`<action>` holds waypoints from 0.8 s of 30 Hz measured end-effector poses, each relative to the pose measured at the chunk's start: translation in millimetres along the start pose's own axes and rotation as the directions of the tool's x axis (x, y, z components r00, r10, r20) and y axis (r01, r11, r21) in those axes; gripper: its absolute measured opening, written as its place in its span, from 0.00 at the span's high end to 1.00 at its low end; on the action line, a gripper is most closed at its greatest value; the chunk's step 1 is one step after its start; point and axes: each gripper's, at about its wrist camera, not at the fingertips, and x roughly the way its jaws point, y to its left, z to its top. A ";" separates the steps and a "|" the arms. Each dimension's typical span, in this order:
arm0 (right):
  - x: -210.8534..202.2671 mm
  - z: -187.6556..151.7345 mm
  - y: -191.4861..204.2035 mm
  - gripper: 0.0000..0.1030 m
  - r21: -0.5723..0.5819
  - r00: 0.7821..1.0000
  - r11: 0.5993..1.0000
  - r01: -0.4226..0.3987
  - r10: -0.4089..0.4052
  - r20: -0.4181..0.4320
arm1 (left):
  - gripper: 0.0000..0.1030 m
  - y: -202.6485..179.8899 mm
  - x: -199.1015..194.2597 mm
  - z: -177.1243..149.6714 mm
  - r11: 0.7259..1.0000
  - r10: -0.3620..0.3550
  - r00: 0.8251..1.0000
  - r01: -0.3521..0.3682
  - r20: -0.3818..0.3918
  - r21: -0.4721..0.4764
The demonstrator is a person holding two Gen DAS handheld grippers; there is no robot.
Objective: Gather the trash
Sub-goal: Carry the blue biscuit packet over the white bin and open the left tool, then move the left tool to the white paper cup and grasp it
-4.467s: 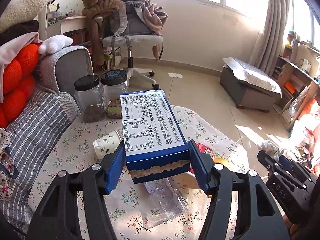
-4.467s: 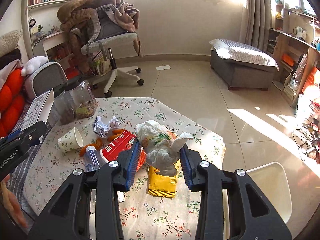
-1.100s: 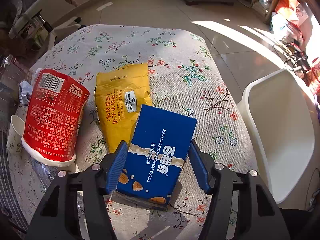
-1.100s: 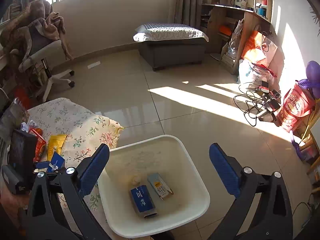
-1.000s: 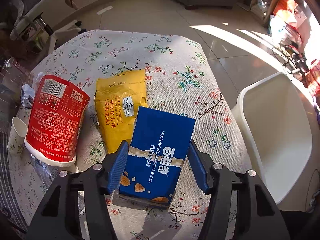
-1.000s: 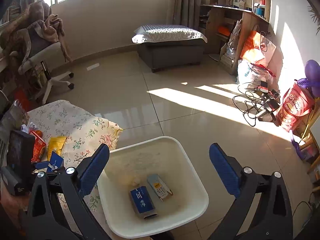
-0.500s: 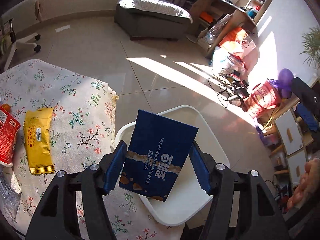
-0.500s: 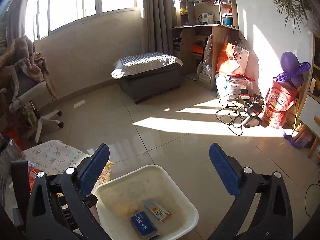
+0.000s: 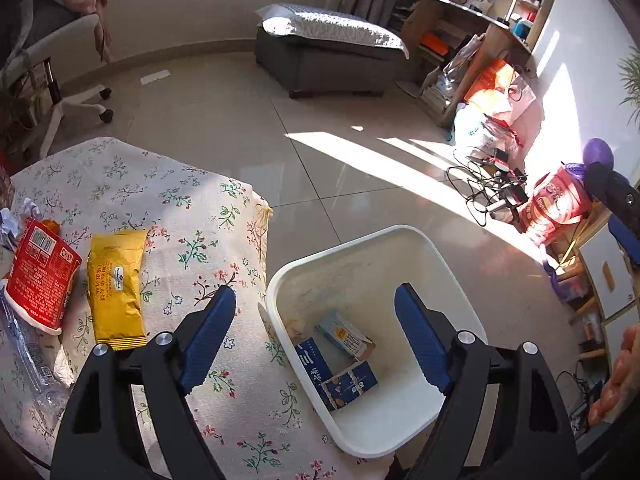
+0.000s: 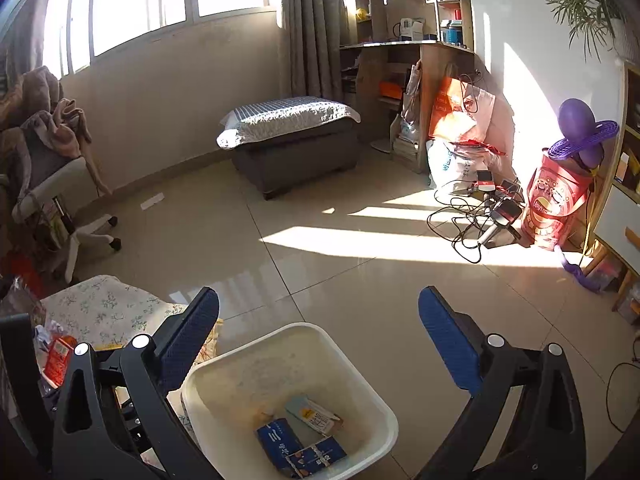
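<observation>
White bin (image 9: pixel 400 436), lower centre of frame, on the floor beside the bench (image 9: pixel 192 216): three boxes inside, blue biscuit box (image 9: pixel 352 384) nearest.

Left tool (image 9: pixel 314 340): jaws opening, nothing between them.

Right tool (image 10: pixel 318 344): spread wide, empty.

Bench, left: yellow packet (image 9: pixel 116 284), red packet (image 9: pixel 40 276).

White bin (image 9: pixel 460 280), blue boxes (image 9: pixel 348 384) in it, floral tablecloth (image 9: pixel 192 216), yellow packet (image 9: pixel 116 288), red wrapper (image 9: pixel 40 276), blue gripper pads (image 9: pixel 208 332).

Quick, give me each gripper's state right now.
Left gripper: jaws opening, nothing between them, over the bin.
Right gripper: open, empty.
</observation>
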 end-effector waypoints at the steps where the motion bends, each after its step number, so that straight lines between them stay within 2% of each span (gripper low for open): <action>1: 1.4 -0.7 3.4 0.07 -0.009 1.000 1.000 0.001 -0.001 -0.007 | 0.19 4.8 -2.5 0.2 1.000 0.011 1.000 -0.011 0.007 -0.009; 6: 7.1 -5.0 25.8 0.07 -0.063 0.999 0.998 0.001 -0.003 -0.037 | 0.19 31.1 -14.0 2.4 0.994 0.094 0.995 -0.093 0.030 -0.056; 15: 8.1 -14.0 76.2 0.07 -0.169 0.998 0.985 -0.024 0.014 -0.063 | 0.14 72.9 -48.5 1.2 0.974 0.200 0.976 -0.190 0.080 -0.121; 24: 4.2 -24.8 133.6 0.07 -0.237 0.991 0.966 -0.105 0.082 -0.107 | 0.13 135.4 -70.7 -9.3 0.937 0.300 0.953 -0.284 0.051 -0.201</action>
